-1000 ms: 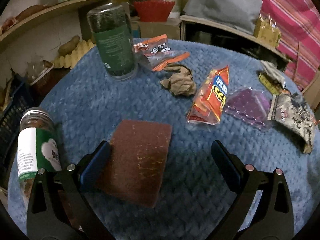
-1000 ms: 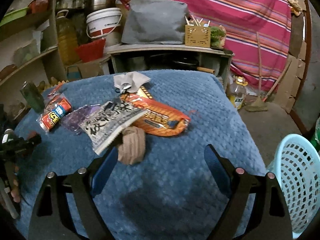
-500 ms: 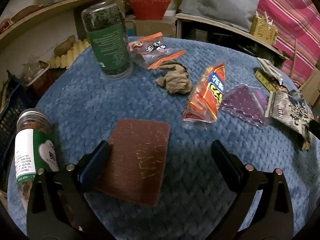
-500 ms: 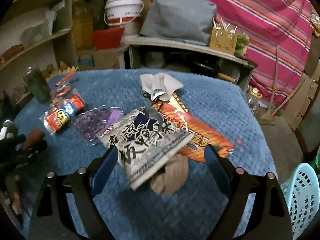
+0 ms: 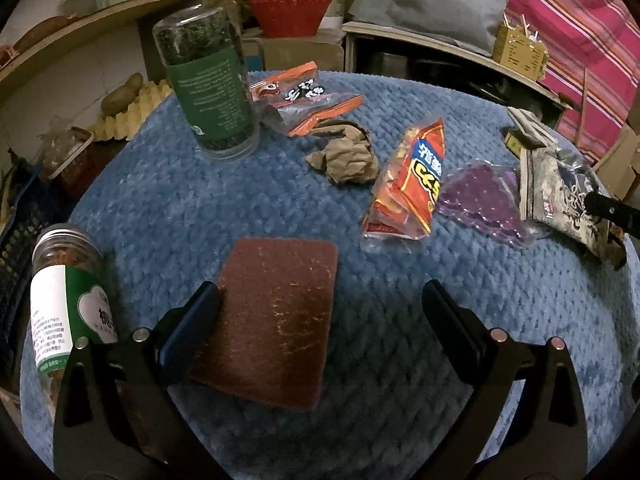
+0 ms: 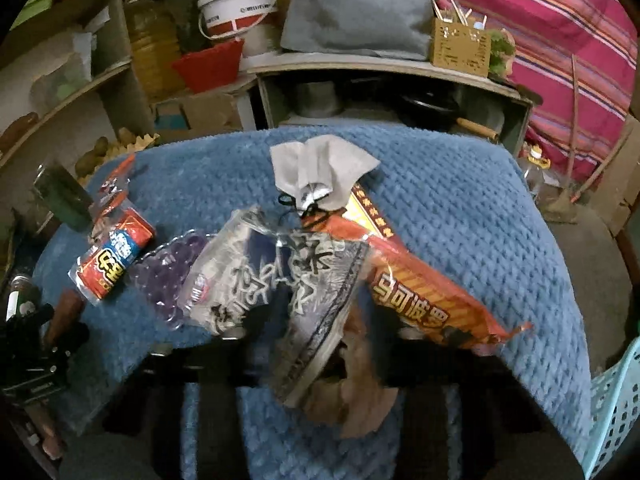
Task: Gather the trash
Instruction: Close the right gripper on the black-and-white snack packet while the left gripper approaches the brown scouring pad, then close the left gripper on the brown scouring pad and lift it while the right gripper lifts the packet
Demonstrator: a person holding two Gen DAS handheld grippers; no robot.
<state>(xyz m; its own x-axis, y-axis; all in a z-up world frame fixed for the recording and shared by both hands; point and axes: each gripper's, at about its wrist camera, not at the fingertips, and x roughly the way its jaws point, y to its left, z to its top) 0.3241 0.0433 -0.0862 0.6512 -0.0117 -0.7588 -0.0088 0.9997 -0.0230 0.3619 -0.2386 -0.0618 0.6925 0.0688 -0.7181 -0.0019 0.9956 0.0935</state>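
Note:
Trash lies on the blue quilted table (image 5: 200, 208). In the left wrist view I see a crumpled brown paper (image 5: 346, 158), a red snack wrapper (image 5: 412, 184), a purple plastic tray (image 5: 484, 200) and a grey printed bag (image 5: 560, 196). My left gripper (image 5: 320, 320) is open, low over the table, with a brown scouring pad (image 5: 276, 320) between its fingers. My right gripper (image 6: 316, 320) has closed in around the grey printed bag (image 6: 296, 280) and a brown paper wad (image 6: 356, 384); its fingertips are hidden behind them.
Two jars stand on the left: a tall green one (image 5: 208, 84) and a white-labelled one (image 5: 68, 300). An orange bag (image 6: 420, 296) and a grey cloth pouch (image 6: 320, 172) lie by my right gripper. A light blue basket (image 6: 616, 408) stands off the table's right edge.
My right gripper has moved forward onto the grey printed bag and brown wad and its fingers have drawn in around them. My left gripper has stayed nearly still and open.

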